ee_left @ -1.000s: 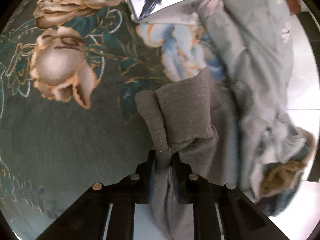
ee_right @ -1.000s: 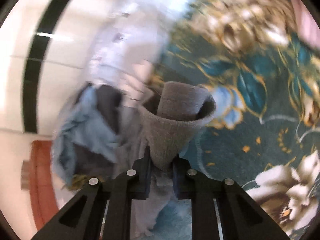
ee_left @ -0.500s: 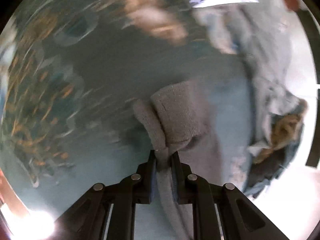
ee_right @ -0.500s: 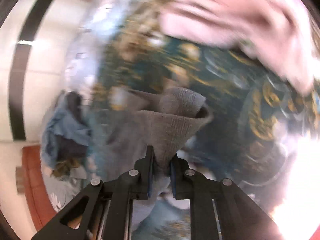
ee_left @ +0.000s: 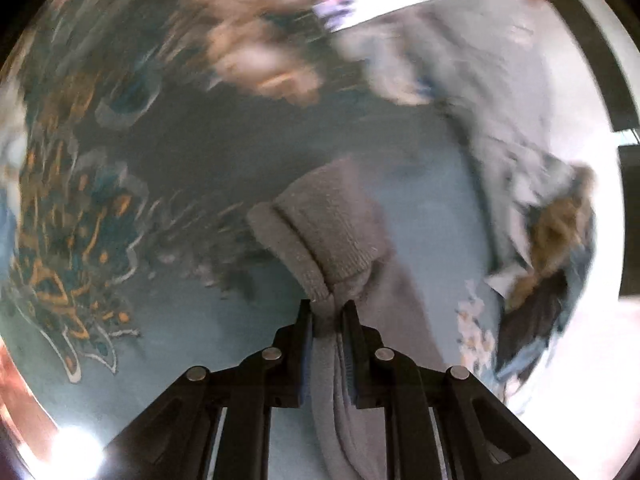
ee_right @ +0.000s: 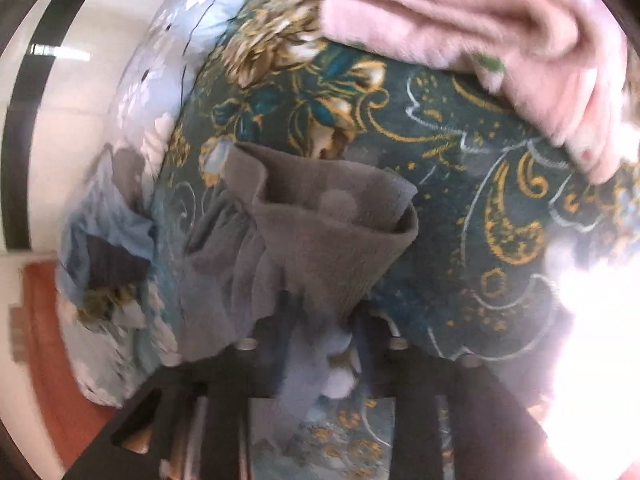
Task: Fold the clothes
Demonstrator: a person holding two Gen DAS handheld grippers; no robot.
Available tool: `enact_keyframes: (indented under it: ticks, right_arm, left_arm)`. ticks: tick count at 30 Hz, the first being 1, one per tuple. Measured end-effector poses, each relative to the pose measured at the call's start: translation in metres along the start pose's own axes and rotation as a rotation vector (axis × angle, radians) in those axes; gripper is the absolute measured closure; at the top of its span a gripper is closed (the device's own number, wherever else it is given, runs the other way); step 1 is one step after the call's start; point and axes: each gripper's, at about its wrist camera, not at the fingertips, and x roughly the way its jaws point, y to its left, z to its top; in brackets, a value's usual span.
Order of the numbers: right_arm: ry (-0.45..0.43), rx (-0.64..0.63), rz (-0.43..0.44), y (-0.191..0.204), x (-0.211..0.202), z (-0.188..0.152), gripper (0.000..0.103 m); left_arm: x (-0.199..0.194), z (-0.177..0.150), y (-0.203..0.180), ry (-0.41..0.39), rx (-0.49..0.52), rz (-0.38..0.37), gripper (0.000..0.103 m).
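Observation:
A grey knit garment point(ee_left: 336, 232) with a ribbed cuff hangs from my left gripper point(ee_left: 327, 312), which is shut on it above a dark green floral bedspread point(ee_left: 168, 168). In the right wrist view my right gripper point(ee_right: 322, 316) is shut on another ribbed edge of the same grey garment point(ee_right: 320, 232); the cloth folds open above the fingers. Both views are blurred by motion.
A heap of pale grey-blue clothes point(ee_left: 512, 128) with a brown and dark piece point(ee_left: 556, 232) lies at the bed's right edge. A pink fleece blanket point(ee_right: 460, 12) lies at the top right of the right wrist view. A pale floral sheet point(ee_right: 160, 92) and white floor point(ee_right: 68, 120) border the bed.
Both grippers have swung with the grey garment across the bedspread, away from the clothes heap. The pink blanket has come into the right wrist view. Both grips are unchanged.

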Motion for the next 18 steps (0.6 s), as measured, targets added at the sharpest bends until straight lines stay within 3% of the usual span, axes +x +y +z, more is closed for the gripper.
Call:
enact_keyframes:
  ticks: [1,3,5,7,9,12,16,18]
  right_arm:
    - [-0.007,-0.026,-0.024,0.004,-0.005,-0.003,0.067]
    - [-0.031,-0.058,-0.070,0.009,-0.017,-0.008,0.067]
    - [-0.054,-0.064,-0.086,0.010,-0.028,-0.012,0.067]
    - [-0.064,-0.054,-0.057,0.011,-0.036,-0.015,0.067]
    - [-0.051,-0.054,-0.027,0.014,-0.037,-0.018,0.066]
    - [-0.017,-0.100,-0.020,0.025,-0.031,-0.020,0.067]
    - [0.005,-0.186,-0.017,0.041,-0.027,-0.023,0.066]
    - [0.009,-0.244,-0.020,0.050,-0.026,-0.027,0.067]
  left_arm:
    - [-0.013,-0.001,-0.018,-0.025,0.078,-0.005,0.089]
    - [-0.022,-0.003,-0.058,-0.067,0.206,-0.020,0.101]
    - [-0.029,-0.013,-0.113,-0.099,0.357,-0.063,0.101]
    - [-0.028,-0.028,-0.152,-0.090,0.479,-0.090,0.101]
    - [-0.018,-0.043,-0.176,-0.056,0.540,-0.112,0.102]
    - [-0.005,-0.054,-0.172,-0.012,0.484,-0.100,0.101]
    - [0.000,-0.038,-0.119,0.014,0.237,-0.022,0.100]
    - [0.000,-0.031,-0.099,0.021,0.180,0.019,0.100]
